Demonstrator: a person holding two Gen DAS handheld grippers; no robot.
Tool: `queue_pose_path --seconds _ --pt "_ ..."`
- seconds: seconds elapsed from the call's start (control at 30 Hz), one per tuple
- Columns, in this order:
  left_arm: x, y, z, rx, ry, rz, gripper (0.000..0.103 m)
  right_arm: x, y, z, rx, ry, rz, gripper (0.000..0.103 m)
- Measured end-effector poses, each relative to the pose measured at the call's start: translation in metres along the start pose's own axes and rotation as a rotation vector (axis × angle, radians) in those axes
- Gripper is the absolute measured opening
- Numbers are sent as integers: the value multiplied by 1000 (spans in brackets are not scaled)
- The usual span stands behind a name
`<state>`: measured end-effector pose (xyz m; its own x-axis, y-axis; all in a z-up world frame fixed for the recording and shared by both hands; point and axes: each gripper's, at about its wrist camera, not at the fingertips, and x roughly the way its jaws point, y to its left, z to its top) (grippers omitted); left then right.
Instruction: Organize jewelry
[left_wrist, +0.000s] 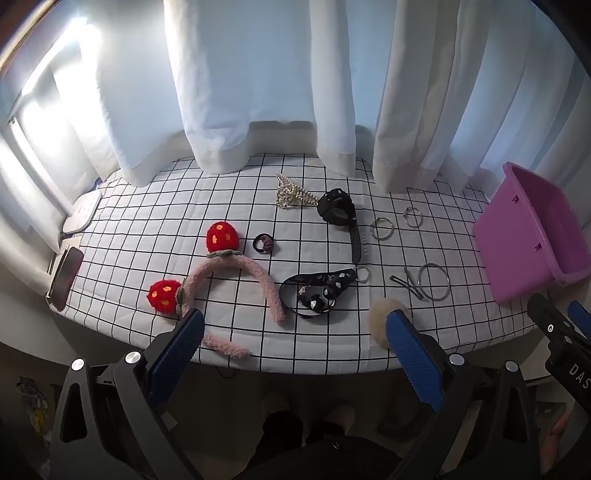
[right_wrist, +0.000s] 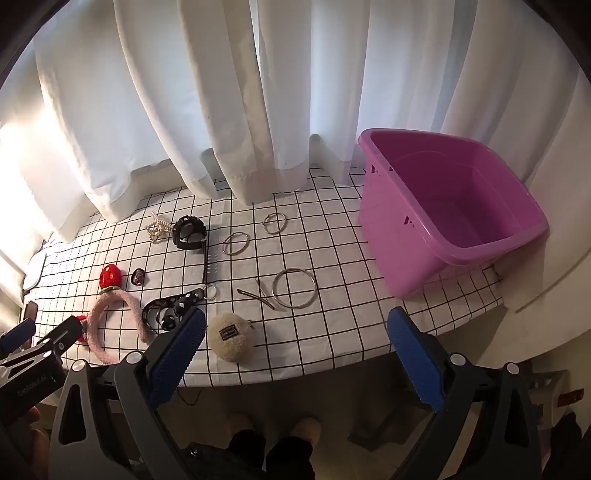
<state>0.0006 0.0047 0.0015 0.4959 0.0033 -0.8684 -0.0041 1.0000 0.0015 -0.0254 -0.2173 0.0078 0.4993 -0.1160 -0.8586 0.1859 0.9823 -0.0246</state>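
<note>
Jewelry lies scattered on a checked tablecloth (left_wrist: 184, 206). A pink fuzzy headband (left_wrist: 236, 277) with red strawberry ears sits at the left. Further back are a gold tiara (left_wrist: 291, 192) and a black watch (left_wrist: 338, 214). A black spotted strap (left_wrist: 321, 291), a small dark hair tie (left_wrist: 264, 243), silver bangles (right_wrist: 294, 288) and a hairpin (right_wrist: 258, 295) lie mid-table. A cream fluffy pouch (right_wrist: 231, 341) rests near the front edge. A purple tub (right_wrist: 454, 210) stands at the right. My left gripper (left_wrist: 295, 332) and right gripper (right_wrist: 297, 332) hover open above the front edge, holding nothing.
White curtains (right_wrist: 221, 110) hang along the table's back edge. A phone (left_wrist: 66, 277) and a white object (left_wrist: 83, 214) lie at the far left. Below the table edge I see a person's feet (right_wrist: 273, 432) on the floor.
</note>
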Motion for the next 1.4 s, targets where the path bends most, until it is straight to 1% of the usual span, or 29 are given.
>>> queue_pose_path --seconds 0.1,1.4 --pt "0 4 -1 -7 2 -3 97 -6 1 -1 -2 -3 0 94" --pt "2 7 2 -10 1 -4 97 -3 6 0 -5 -2 0 94"
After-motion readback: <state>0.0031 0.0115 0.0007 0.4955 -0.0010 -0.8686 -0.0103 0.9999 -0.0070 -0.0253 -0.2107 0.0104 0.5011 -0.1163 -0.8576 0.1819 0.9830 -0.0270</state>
